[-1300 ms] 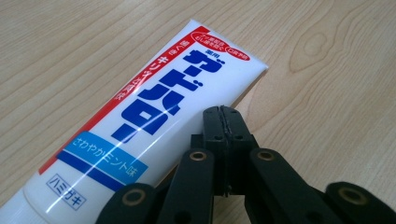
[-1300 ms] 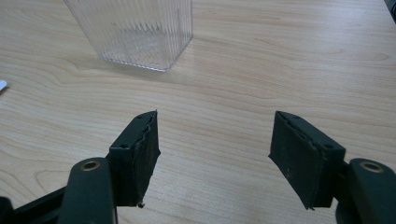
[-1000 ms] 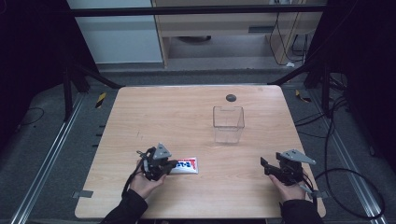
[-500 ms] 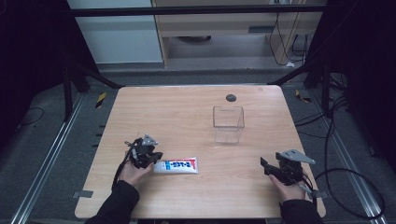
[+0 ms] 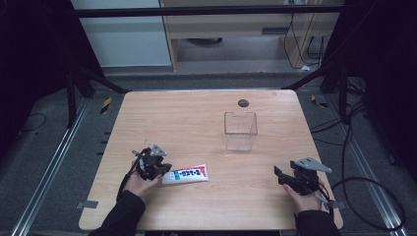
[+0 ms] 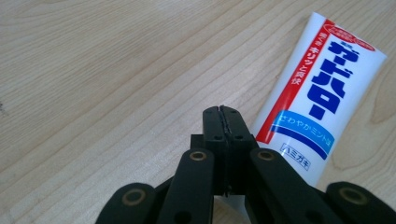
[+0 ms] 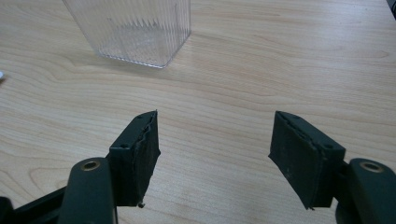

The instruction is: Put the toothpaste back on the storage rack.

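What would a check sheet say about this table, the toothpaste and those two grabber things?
Surface: wooden table, bare over most of its top.
Job's things: toothpaste tube lying flat; clear ribbed container upright, looks empty.
Clutter: small dark round thing near the far edge.
Grippers: left gripper shut, beside the tube's end, nothing between its jaws; right gripper open, holding nothing.
Cables: black cables on the floor at the right.
Surroundings: grey floor, metal rails, cabinet behind.

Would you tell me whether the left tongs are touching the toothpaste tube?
Cannot tell. In the left gripper view the shut left tongs sit right beside the toothpaste tube, but that view shows neither a plain gap nor plain contact.
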Motion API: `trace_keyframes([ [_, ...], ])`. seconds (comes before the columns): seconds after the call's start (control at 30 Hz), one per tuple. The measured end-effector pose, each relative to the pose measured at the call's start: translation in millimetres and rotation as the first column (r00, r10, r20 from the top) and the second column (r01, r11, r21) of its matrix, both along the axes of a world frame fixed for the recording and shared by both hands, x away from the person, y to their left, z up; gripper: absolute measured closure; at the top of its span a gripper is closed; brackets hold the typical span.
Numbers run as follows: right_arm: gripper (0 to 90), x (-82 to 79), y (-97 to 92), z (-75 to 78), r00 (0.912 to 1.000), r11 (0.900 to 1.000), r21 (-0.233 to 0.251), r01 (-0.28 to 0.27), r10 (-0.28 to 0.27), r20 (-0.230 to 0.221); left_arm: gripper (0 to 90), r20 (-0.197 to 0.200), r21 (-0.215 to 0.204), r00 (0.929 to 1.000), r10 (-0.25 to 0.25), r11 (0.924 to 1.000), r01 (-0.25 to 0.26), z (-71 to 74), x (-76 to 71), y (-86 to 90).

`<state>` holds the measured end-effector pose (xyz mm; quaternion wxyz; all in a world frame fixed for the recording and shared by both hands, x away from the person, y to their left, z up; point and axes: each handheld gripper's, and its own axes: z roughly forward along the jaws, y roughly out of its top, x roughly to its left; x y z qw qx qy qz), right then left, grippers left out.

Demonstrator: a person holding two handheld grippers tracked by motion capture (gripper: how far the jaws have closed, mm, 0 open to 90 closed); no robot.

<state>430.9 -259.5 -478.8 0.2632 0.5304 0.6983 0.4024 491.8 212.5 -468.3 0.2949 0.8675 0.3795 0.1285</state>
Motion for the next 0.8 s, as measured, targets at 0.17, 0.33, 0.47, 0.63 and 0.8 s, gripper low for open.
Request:
trace_keyframes([
  [0.17, 32.6, -0.3, -0.4, 0.3, 1.0000, 1.0000, -0.001, 0.001, -0.001, 0.002, 89.6, -0.008, -0.002, 0.9999, -0.007, 1.0000, 0.007, 0.3, -5.8, 0.4],
  [0.33, 32.6, -0.2, -1.0, 0.5, 1.0000, 1.0000, 0.002, 0.002, -0.002, 0.002, 89.6, -0.009, 0.001, 0.9998, -0.015, 0.9999, 0.015, -0.1, -12.0, 0.1],
  [0.47, 32.6, -0.4, -0.9, 0.5, 1.0000, 1.0000, 0.002, 0.002, -0.002, 0.002, 89.6, -0.013, 0.010, 0.9996, -0.024, 0.9997, 0.024, -2.2, -16.2, -0.7],
  [0.63, 32.5, -0.2, -1.5, 0.1, 1.0000, 1.0000, -0.003, 0.000, 0.000, 0.003, 89.6, -0.014, 0.010, 0.9992, -0.038, 0.9992, 0.038, -1.4, -24.0, -2.6],
  [0.8, 32.3, -0.4, -1.5, 0.0, 1.0000, 1.0000, 0.002, 0.000, 0.000, -0.002, 89.6, -0.018, 0.026, 0.9982, -0.057, 0.9980, 0.058, -1.5, -28.8, -7.2],
])
